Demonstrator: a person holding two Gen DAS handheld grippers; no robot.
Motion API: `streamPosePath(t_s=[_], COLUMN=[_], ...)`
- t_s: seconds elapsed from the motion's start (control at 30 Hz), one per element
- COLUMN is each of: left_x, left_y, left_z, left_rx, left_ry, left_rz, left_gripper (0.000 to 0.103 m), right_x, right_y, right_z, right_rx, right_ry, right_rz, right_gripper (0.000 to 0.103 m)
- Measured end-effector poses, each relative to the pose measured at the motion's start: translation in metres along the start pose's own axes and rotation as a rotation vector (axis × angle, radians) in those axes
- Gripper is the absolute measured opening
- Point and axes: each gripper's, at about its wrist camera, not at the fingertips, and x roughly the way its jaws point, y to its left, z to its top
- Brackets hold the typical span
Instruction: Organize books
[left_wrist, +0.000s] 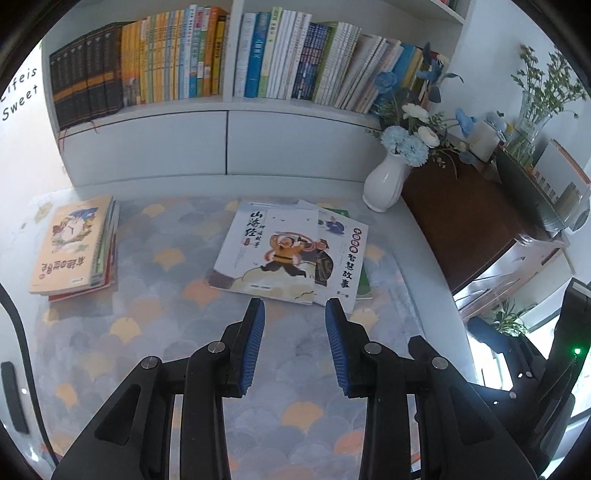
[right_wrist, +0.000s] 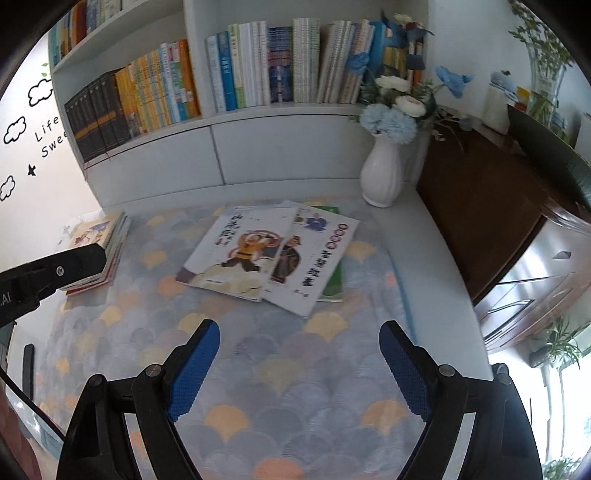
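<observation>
1. Blue-padded left gripper sits nearest the lens, jaws only narrowly apart with nothing between them, hanging over the scale-pattern cloth
2. Right gripper has its jaws spread wide, nothing in them either
3. Loose books lie fanned out mid-table just beyond both grippers: a cartoon-cover one on top, a white one under its right edge, a green one peeking out underneath
4. Neat stack of books sits far left on the cloth, well apart from the loose ones
5. Only the left view shows that stack whole; in the right view a black gripper body covers part of it
6. White vase at the far right holds blue and white flowers, and the bookshelf behind is packed with upright books, with the ones at the right end leaning
</observation>
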Motion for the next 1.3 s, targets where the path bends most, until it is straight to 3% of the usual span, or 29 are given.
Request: streamPosePath(t_s=[0.37, 0.43, 0.67, 1.0, 1.17, 1.3], left_x=[0.032, 0.044, 0.109, 0.209, 0.239, 0.249], left_y=[-0.023, -0.018, 0.023, 0.104, 0.126, 0.124], left_z=[0.009, 0.009, 0.002, 0.024, 0.033, 0.038], left_rx=[0.019, 0.015, -0.014, -0.184, -0.238, -0.187], left_ry=[0.019, 0.036, 0.156, 0.282, 0.265, 0.24], left_rz=[-0.004, -0.006, 0.085, -0.064, -0.078, -0.07], left_gripper=[0.032, 0.037, 0.037, 0.039, 0.039, 0.039], right_x=[0.018, 0.026, 0.067, 0.156, 0.202, 0.227], right_y=[-0.036, -0.038, -0.038, -0.021, -0.008, -0.001], right_z=[0.005, 0.009, 0.014, 0.047, 0.058, 0.066], right_rx=[0.012, 0.009, 0.021, 0.097, 0.141, 0.144], right_ry=[0.034, 0.044, 0.1, 0.196, 0.244, 0.252], right_rz=[-0.014, -0.013, 0.011, 0.172, 0.213, 0.217], right_gripper=[0.087, 0.087, 0.087, 0.087, 0.086, 0.08])
